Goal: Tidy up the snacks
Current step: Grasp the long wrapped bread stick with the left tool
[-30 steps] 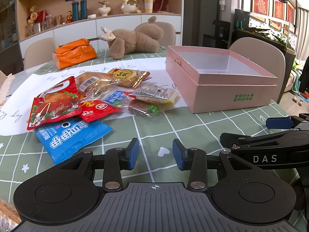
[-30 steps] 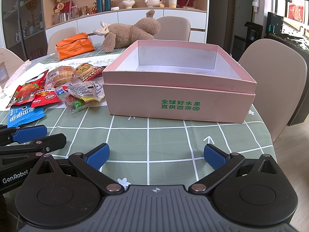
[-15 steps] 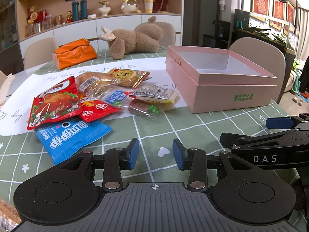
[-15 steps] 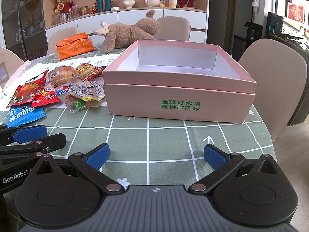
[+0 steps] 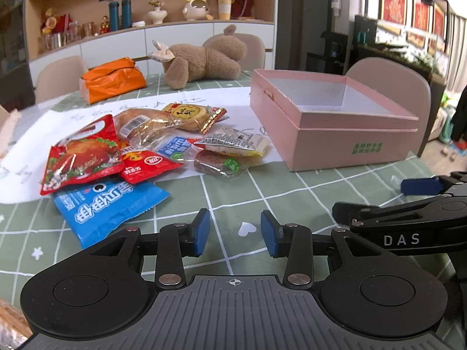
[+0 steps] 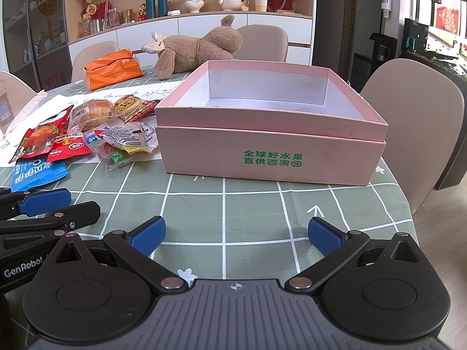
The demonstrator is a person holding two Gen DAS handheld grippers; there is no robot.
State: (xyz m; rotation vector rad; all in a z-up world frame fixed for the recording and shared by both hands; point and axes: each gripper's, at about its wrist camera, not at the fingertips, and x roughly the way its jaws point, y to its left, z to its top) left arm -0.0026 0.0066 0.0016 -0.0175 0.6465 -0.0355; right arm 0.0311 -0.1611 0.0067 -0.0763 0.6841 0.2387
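Several snack packets lie in a pile on the table: a blue packet (image 5: 105, 207), a red chicken packet (image 5: 81, 154), a smaller red packet (image 5: 146, 166), a wrapped bun (image 5: 143, 122), a yellow cake packet (image 5: 189, 115) and a brown cake in clear wrap (image 5: 219, 163). An open, empty pink box (image 5: 329, 125) stands to their right; it also shows in the right wrist view (image 6: 271, 134). My left gripper (image 5: 235, 230) is open and empty, just in front of the blue packet. My right gripper (image 6: 236, 233) is wide open and empty, in front of the box.
A brown plush toy (image 5: 204, 55) and an orange bag (image 5: 113, 78) lie at the far side of the table. A white paper sheet (image 5: 29, 145) lies under the snacks. Beige chairs (image 6: 414, 110) stand around the table. The table's right edge (image 6: 405, 201) is near the box.
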